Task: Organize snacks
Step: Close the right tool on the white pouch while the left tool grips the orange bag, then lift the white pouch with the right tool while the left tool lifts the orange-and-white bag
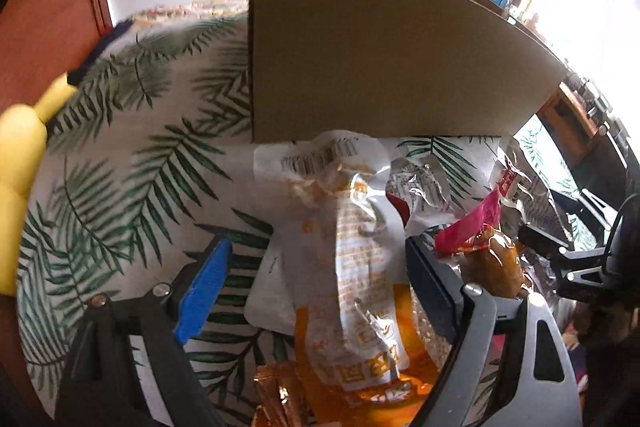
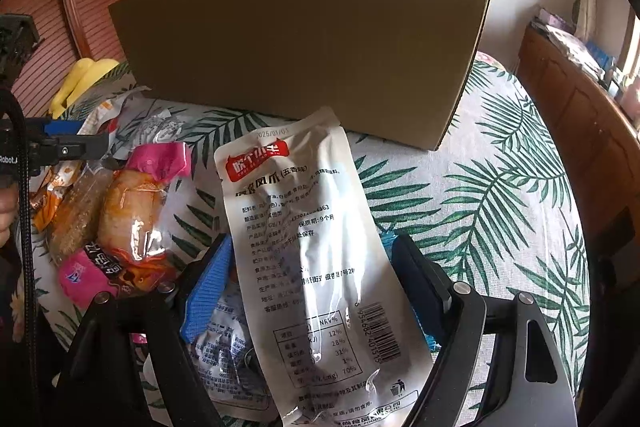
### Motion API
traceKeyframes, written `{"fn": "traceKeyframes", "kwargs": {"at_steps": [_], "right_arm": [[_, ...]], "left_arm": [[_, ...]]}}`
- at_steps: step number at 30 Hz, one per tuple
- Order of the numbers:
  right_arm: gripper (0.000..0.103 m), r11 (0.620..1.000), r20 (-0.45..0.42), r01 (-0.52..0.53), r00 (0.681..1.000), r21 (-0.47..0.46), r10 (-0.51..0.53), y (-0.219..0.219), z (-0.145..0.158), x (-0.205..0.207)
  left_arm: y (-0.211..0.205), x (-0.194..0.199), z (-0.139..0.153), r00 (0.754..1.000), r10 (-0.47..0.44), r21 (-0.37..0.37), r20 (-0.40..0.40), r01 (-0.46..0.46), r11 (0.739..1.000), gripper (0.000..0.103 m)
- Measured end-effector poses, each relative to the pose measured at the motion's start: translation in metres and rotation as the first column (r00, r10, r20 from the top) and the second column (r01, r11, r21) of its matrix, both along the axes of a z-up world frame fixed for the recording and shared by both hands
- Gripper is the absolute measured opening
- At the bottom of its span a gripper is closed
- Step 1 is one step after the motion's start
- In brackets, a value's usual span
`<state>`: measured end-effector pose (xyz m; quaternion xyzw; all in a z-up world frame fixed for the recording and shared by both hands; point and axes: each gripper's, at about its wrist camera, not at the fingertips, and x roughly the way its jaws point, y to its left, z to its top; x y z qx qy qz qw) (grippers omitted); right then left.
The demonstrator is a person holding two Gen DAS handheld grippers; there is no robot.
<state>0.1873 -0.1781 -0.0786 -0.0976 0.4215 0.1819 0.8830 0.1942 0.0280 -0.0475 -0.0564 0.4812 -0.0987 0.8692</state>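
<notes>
right tongs (image 2: pixel 312 283) apart astride silver pouch (image 2: pixel 320 267) | left tongs (image 1: pixel 320 287) apart astride orange packet (image 1: pixel 360 307)

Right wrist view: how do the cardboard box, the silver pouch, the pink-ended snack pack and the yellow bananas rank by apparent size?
1. cardboard box
2. silver pouch, though nearness to the camera enlarges it
3. pink-ended snack pack
4. yellow bananas, far off and partly hidden

Left tool (image 1: pixel 320 275): angled downward, jaws spread wide, blue pads apart. Right tool (image 2: pixel 312 279): angled downward, jaws likewise spread, nothing gripped.
</notes>
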Motion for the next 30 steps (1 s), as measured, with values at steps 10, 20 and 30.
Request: {"fn": "traceKeyframes", "kwargs": {"at_steps": [10, 20, 30], "right_arm": [[0.082, 1.0, 0.004, 0.001, 1.0, -0.004, -0.001, 0.002, 0.0, -0.004], [0.082, 1.0, 0.007, 0.004, 1.0, -0.006, -0.004, 0.002, 0.0, -0.005], [0.072, 1.0, -0.023, 0.005, 1.0, -0.004, -0.005, -0.006, 0.006, -0.001]], "left_arm": [[0.0, -0.001, -0.003, 1.0, -0.028, -0.064, -0.015, 0.027, 0.998, 0.073], [0.022, -0.008, 0.005, 1.0, 0.001, -0.106, 0.025, 0.001, 0.994, 0.056], [0.032, -0.023, 0.027, 0.994, 0.011, -0.11, 0.109, 0.001, 0.994, 0.056]]}}
